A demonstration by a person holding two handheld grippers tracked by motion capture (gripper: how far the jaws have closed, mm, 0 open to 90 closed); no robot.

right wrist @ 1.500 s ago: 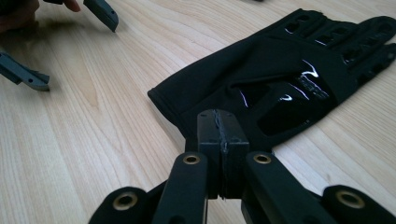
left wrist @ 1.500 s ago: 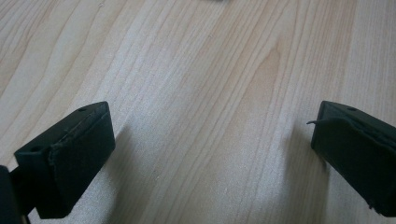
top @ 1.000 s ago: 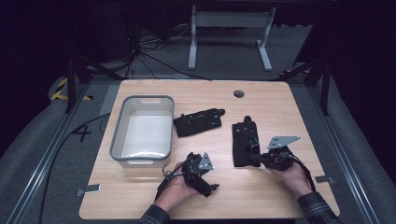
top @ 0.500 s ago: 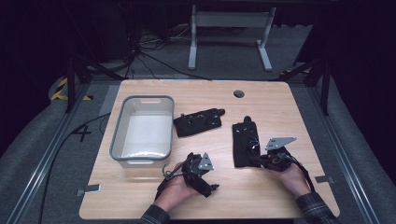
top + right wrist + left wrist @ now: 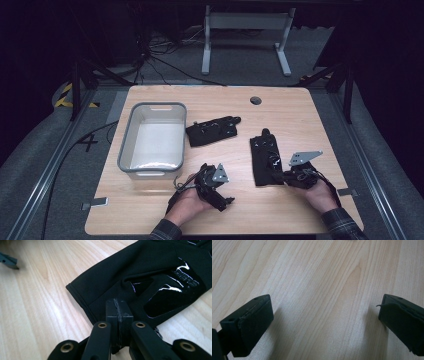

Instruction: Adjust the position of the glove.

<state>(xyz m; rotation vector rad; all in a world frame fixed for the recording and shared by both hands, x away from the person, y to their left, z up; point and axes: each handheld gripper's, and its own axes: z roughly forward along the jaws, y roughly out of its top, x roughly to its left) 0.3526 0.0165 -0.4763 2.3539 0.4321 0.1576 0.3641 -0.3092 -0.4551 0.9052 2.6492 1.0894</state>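
Two black gloves lie flat on the wooden table (image 5: 300, 115). One glove (image 5: 212, 131) sits mid-table beside the bin. The other glove (image 5: 264, 157) lies to the right, fingers pointing away, and it has glossy print (image 5: 172, 287). My right gripper (image 5: 289, 175) is at that glove's near right edge. Its jaws are shut, and its tips (image 5: 118, 308) rest over the cuff (image 5: 100, 290) near a small fold in the fabric; I see no fabric between the pads. My left gripper (image 5: 216, 184) is near the front edge, open wide (image 5: 325, 312) over bare wood.
A grey plastic bin (image 5: 152, 140) with a white inside stands at the left of the table. A round cable hole (image 5: 256, 100) is at the back. Beyond the table are a metal stand (image 5: 245, 35) and floor cables (image 5: 160, 60).
The right gripper has shifted slightly at the glove's near edge. The left hand, the gloves and the bin are where they were.
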